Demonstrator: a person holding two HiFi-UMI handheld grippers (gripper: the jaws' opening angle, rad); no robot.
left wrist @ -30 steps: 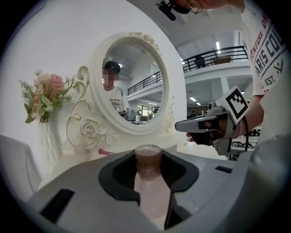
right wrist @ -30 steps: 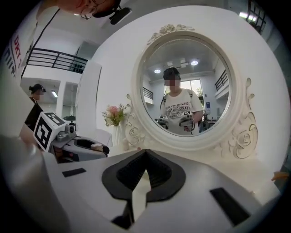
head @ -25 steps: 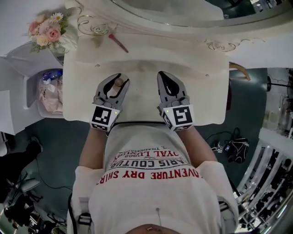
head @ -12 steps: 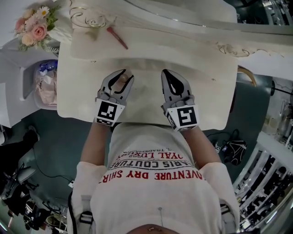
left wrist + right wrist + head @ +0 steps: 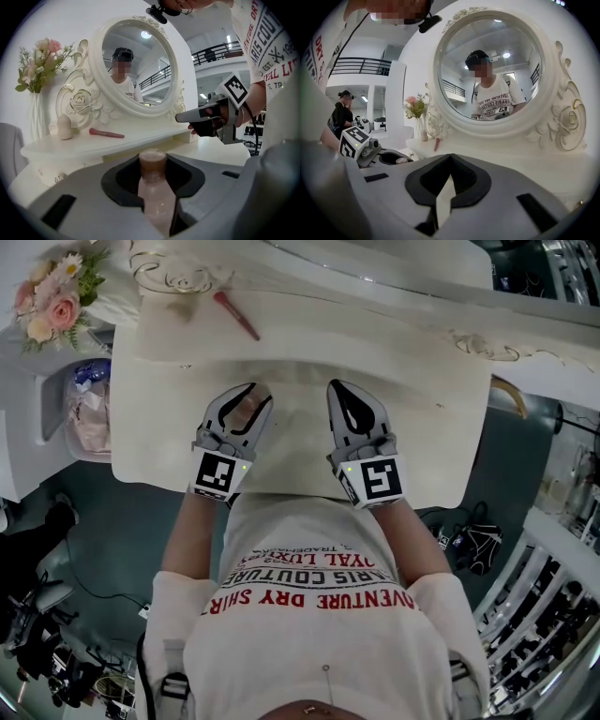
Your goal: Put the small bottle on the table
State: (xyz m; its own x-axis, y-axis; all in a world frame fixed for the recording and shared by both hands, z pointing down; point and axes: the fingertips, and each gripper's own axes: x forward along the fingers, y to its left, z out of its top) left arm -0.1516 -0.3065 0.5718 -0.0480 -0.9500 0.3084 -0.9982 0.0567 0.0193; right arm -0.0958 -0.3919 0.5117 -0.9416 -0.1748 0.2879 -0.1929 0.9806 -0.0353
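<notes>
1. The left gripper [image 5: 255,393] is pinching the small bottle [image 5: 153,192]: both jaws are pressing on its pale pink body, and its brown cap is pointing past the jaw tips toward the far mirror [image 5: 140,61]
2. The bottle is lying along the line of the jaws, not across it. It is sitting over the near-left part of the dressing table top [image 5: 422,427], close to the near edge. No view is showing whether its body is touching the top
3. The right gripper [image 5: 336,388] is hovering just to the right of the left one, with its jaws pressed almost together and nothing between them
4. Risk: opening the jaws in this attitude is likely to lay the bottle on its side, because the cap is pointing forward and not up. The round body could then roll to the near edge and drop off
5. Risk: the smooth body may slide forward out of the pads if the gripper is tipping nose-down while lowering
6. The makeup brush [image 5: 237,317] on the far shelf is lying well apart from the bottle and is posing no obstruction
</notes>
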